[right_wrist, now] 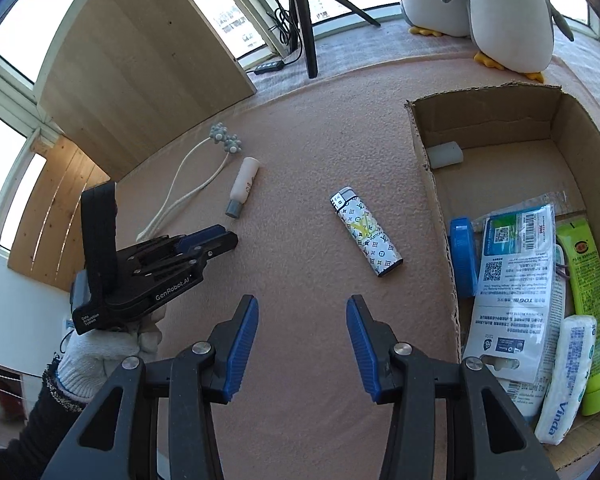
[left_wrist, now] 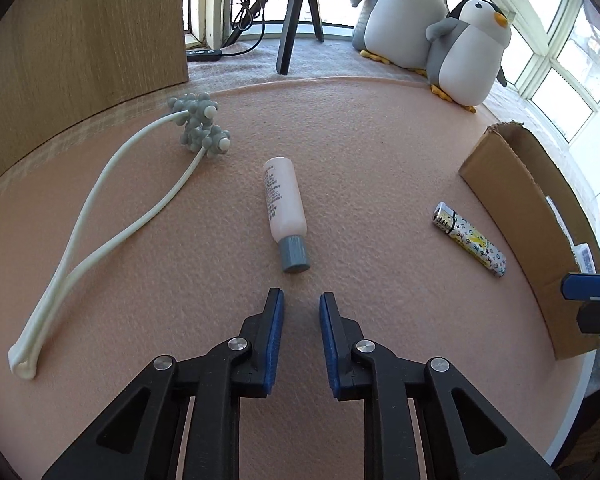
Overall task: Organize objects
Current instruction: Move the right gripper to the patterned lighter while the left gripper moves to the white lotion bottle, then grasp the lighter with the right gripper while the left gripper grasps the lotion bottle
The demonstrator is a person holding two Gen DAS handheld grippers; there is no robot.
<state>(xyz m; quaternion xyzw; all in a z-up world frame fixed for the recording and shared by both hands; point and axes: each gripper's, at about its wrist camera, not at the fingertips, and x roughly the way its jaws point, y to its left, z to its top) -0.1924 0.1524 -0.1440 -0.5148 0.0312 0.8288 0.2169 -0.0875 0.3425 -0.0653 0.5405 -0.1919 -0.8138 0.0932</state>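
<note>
1. Lighter (right_wrist: 366,236), patterned white, lies flat on the pink mat (right_wrist: 320,140), just left of the box (right_wrist: 432,184) and apart from it.
2. Bottle (left_wrist: 285,210), pale with a grey cap, lies on its side mid-mat, cap toward the left gripper (left_wrist: 301,300).
3. Massager (left_wrist: 112,208), a white loop with two grey knobbed heads, lies left of the bottle, near a wooden panel (left_wrist: 84,40).
4. The box is open cardboard and holds a blue item (right_wrist: 463,260), printed packets (right_wrist: 516,280), a green tube (right_wrist: 592,304), a tissue pack (right_wrist: 568,376) and a small white piece (right_wrist: 445,154) in the far corner.
5. Left gripper hovers just short of the bottle cap, jaws narrowly apart and empty; a gloved hand (right_wrist: 100,350) holds it.
6. Right gripper (right_wrist: 303,304) hangs over bare mat before the lighter, jaws wide and empty; nothing lies between them and the lighter.
7. Beyond the mat, on a grey sill, stand a tripod (left_wrist: 296,12) and two plush penguins (left_wrist: 464,48), with windows behind.
</note>
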